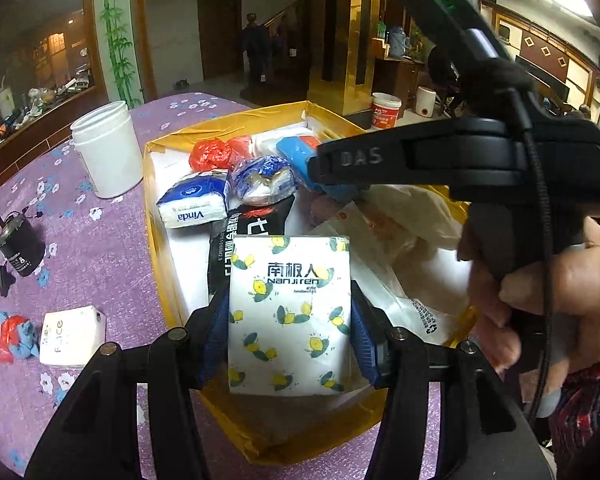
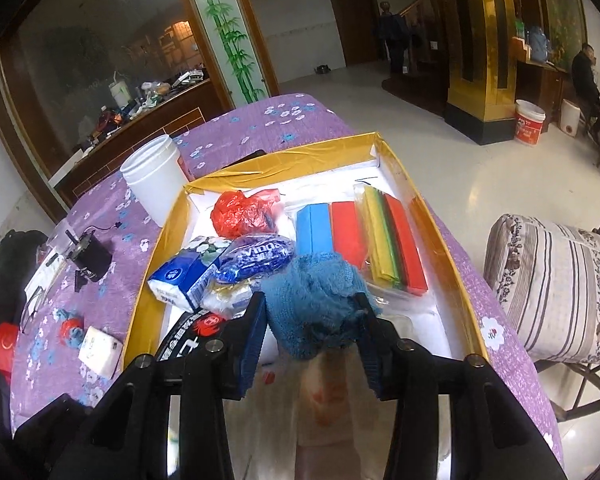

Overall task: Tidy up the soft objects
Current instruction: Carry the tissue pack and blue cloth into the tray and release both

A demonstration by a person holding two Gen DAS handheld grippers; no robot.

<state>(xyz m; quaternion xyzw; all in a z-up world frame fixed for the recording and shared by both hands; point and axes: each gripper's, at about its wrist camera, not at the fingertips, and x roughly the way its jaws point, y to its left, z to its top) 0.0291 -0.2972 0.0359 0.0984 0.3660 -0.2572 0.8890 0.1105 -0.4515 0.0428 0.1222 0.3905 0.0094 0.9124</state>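
Observation:
My left gripper is shut on a white tissue pack with lemon print, held over the near end of the gold box. My right gripper is shut on a crumpled blue cloth, held above the same gold box. The right gripper also shows in the left wrist view, above the box's right side. Inside the box lie a blue Vinda tissue pack, a red plastic bag, a blue wrapped bundle, and blue and red sponges.
On the purple flowered tablecloth left of the box stand a white plastic jar, a black motor, a white tissue pack and a red and blue cloth ball. A striped cushioned chair is at the right.

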